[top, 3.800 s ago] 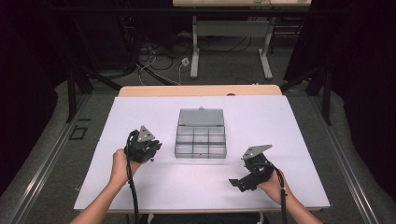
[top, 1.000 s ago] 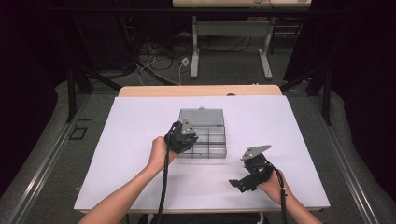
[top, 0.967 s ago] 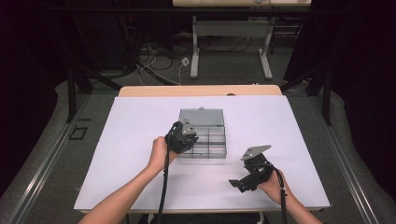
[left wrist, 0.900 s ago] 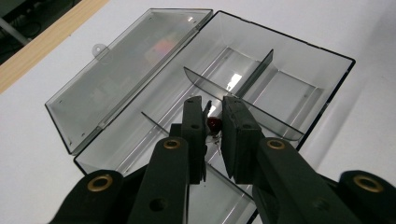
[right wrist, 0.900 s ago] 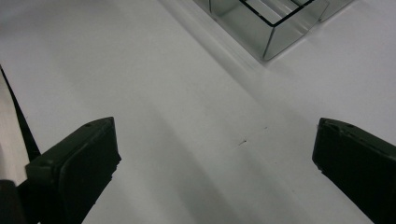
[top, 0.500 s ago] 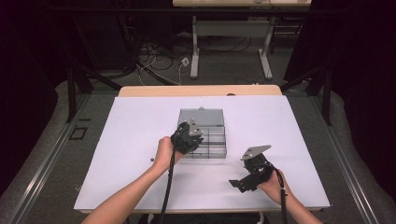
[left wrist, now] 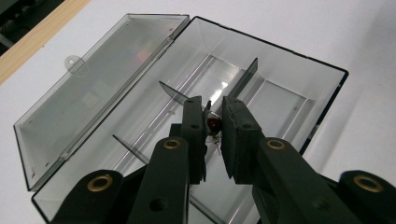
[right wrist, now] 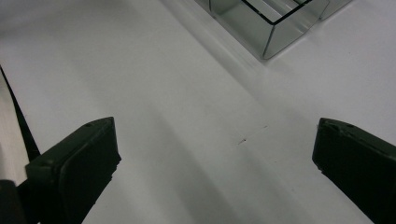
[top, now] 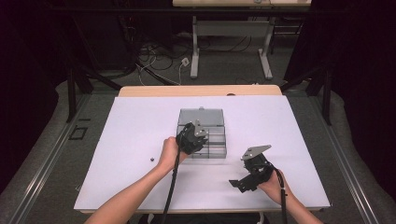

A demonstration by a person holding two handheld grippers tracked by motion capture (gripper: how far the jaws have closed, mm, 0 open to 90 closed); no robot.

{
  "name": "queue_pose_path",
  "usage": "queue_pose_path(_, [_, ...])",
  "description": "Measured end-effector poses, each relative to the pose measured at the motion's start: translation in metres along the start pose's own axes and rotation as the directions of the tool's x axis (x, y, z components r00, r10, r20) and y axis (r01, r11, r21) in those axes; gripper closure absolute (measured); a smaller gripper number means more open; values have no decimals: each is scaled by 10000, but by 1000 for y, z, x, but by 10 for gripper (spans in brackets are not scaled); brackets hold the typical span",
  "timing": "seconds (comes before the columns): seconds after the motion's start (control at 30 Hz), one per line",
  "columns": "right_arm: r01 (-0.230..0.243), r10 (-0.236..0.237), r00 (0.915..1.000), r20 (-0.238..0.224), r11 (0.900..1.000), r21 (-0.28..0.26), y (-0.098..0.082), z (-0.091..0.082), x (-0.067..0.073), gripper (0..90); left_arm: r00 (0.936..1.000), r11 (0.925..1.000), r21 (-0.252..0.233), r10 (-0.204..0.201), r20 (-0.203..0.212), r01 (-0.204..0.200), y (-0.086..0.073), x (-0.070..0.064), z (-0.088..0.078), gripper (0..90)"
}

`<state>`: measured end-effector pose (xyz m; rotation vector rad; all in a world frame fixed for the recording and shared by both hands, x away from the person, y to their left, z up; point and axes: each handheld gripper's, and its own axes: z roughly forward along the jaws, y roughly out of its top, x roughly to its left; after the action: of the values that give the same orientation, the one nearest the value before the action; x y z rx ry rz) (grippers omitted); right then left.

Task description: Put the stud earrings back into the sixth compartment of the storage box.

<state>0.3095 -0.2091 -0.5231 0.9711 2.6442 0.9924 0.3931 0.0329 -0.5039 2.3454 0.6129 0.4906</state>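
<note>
A tiny dark-red bead-like part with thin wire legs sits pinched between the tips of the left gripper, whose black jaws are drawn nearly together on it. It hangs directly above the open clear-plastic compartment box with a hinged lid, over a middle cell between the thin dividers, so the coming release looks like a straight drop downward rather than any sideways travel. In the high view the left gripper is over the box's near-left part. The right gripper rests well apart on the white table, jaws spread wide and empty.
</note>
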Motion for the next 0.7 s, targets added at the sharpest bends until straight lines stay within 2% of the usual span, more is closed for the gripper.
queue_pose_path(0.23, [-139,138,9999,29,9999,69,0,0,1,3,10000,10000,55,75,47,-75,4,-2,5,798])
queue_pose_path(0.6, [-63,63,10000,12,10000,54,0,0,1,3,9995,9998,190,105,298,-111,7,-7,12,798])
queue_pose_path(0.7, [-44,44,10000,-8,10000,42,0,0,1,3,9995,10000,25,82,305,-83,7,-9,15,798])
